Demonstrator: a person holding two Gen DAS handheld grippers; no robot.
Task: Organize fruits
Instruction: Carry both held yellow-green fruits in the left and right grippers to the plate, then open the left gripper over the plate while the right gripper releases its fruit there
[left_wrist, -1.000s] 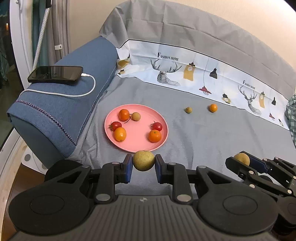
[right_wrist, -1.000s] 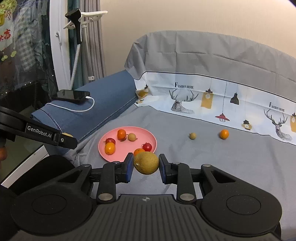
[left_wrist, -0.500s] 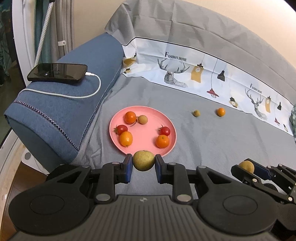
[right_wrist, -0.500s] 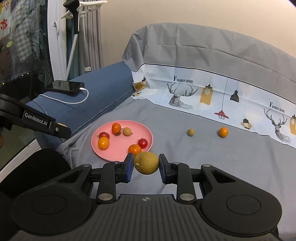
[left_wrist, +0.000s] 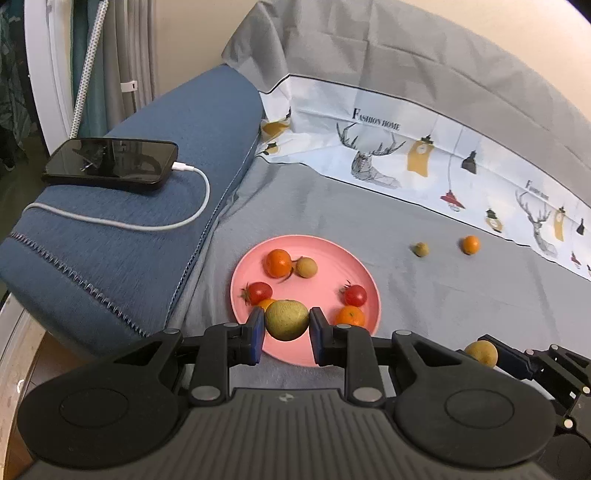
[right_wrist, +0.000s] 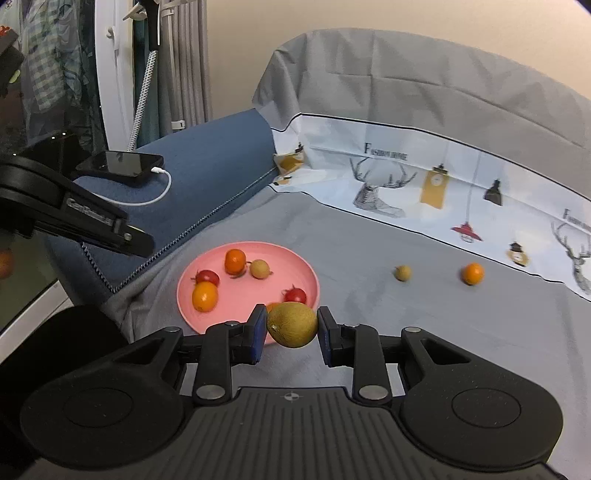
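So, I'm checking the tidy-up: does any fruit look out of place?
Yes. A small brownish-green fruit and a small orange lie loose on the grey sheet, right of the pink plate that holds the others.

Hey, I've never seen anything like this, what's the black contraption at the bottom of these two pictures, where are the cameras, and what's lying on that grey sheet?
Those are two hand-held grippers, one in each of a person's hands, each with a camera looking forward along its fingers. One picture comes from the left gripper, the other from the right gripper. Each is shut on a small yellow-brown fruit: the left fruit and the right fruit. Ahead, on the grey sheet, sits a pink plate holding oranges and tomatoes. Further back lie a loose orange and a small brownish fruit. A phone charges on the blue cushion.
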